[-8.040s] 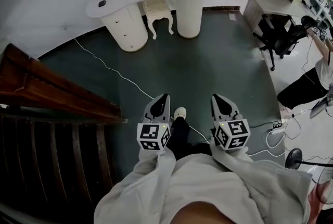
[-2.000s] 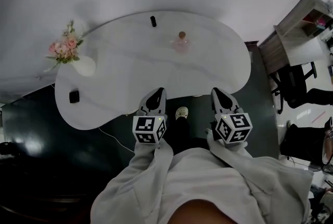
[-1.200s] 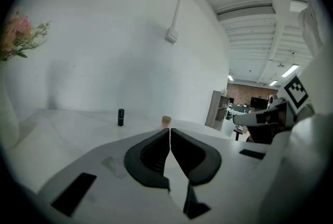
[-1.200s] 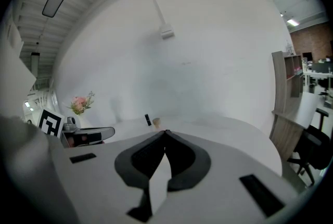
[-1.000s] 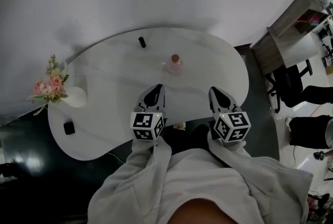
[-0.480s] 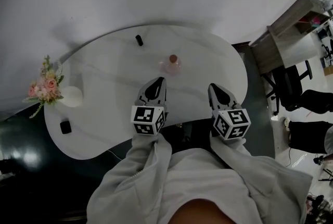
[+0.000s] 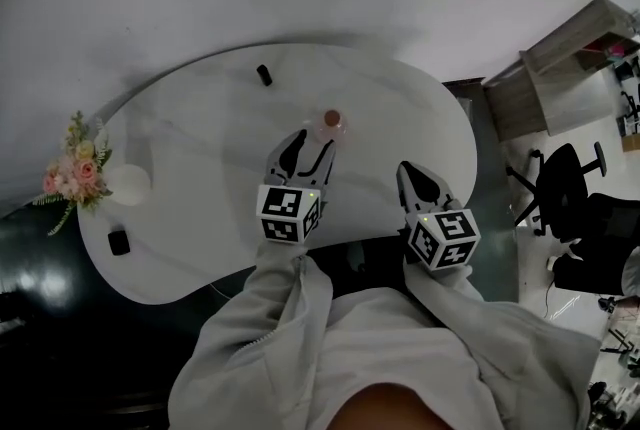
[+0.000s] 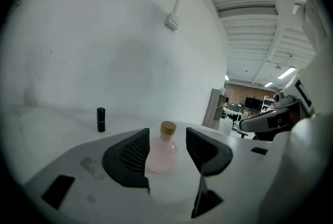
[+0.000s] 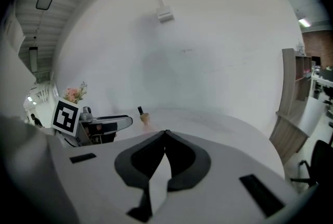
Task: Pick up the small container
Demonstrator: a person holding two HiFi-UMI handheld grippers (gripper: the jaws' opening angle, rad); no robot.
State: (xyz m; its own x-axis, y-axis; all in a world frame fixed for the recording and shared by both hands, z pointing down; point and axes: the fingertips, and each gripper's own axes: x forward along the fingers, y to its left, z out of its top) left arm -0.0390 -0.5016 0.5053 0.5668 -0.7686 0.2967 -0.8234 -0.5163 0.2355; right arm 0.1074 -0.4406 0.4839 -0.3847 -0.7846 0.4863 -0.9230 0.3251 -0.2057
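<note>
A small pink bottle (image 7: 331, 124) with a cork stopper stands on the white curved table (image 7: 200, 148). My left gripper (image 7: 313, 140) reaches over the table toward it. Its jaws have just been opening and now stand wide. In the left gripper view the bottle (image 8: 162, 151) sits in the gap at the fingertips, and neither pad touches it. My right gripper (image 7: 412, 176) hangs over the table's near edge, shut and empty. In the right gripper view its tips (image 9: 165, 133) meet, and the bottle (image 9: 145, 118) shows far off at the left.
A black cylinder (image 7: 264, 75) stands near the table's back edge. A white vase of flowers (image 7: 85, 174) and a small black block (image 7: 118, 241) sit at the left end. An office chair (image 7: 565, 180) and a shelf unit (image 7: 560, 63) are at the right.
The left gripper has moved forward to the bottle and its jaws have gone from shut to wide open. The right gripper stays shut and has shifted only slightly.
</note>
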